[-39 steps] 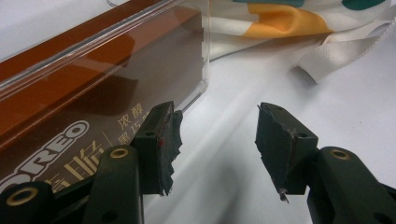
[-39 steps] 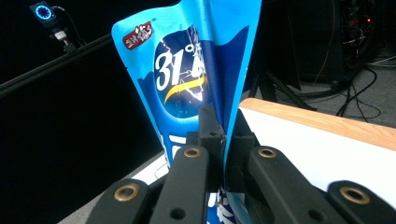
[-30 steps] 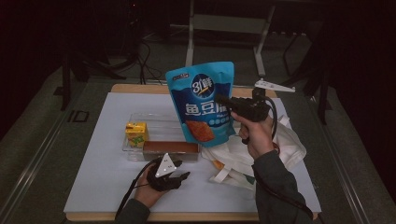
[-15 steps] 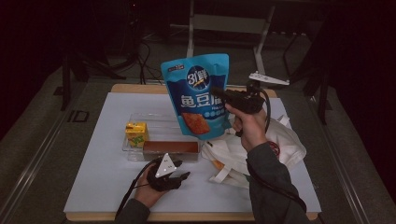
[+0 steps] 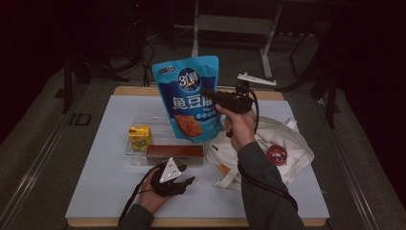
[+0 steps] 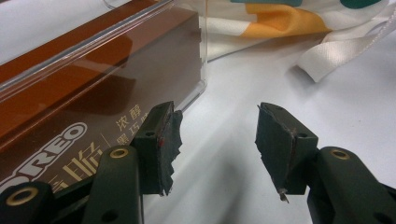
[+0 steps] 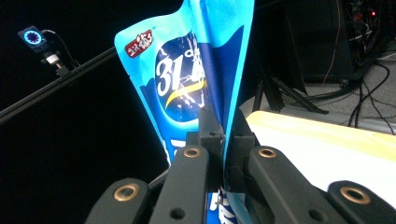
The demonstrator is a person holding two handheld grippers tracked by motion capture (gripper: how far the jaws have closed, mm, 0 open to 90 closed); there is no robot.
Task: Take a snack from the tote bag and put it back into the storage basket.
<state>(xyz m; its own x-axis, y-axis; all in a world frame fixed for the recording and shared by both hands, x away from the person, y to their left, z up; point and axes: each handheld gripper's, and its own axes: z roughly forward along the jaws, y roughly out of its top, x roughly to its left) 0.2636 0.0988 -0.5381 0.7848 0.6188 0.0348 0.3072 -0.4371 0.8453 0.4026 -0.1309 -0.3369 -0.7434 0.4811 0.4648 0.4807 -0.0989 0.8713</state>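
We see a blue snack pouch (image 5: 191, 98) held upright above the back half of the desk (image 5: 86, 191), over the clear tray (image 5: 136, 155). It is glossy, with a white and yellow round logo near the top, large white characters across the middle and a picture of an orange-brown square snack lower down. The right hand-held gripper (image 5: 210, 93) is clamped on the pouch's right edge, its jaws pressed together with the film pinched between them. The right gripper view brings this close: the pouch (image 7: 187, 79) stands edge-on and folded between the black pads, a small red label at its top corner, with the desk's wooden edge (image 7: 327, 130) to the right. The high view gives the layout instead: a yellow carton (image 5: 139, 136) and a long brown box (image 5: 174, 152) lie in the tray, and a white cloth bag (image 5: 282, 143) lies on the right. The left hand-held gripper (image 5: 184, 182) rests low at the front of the desk, jaws apart and holding nothing. Its own view shows the brown box (image 6: 84, 93) close up, with white lettering on its side behind the tray's clear wall, just beside the left jaw, and a white strap of the bag (image 6: 345, 51) beyond.
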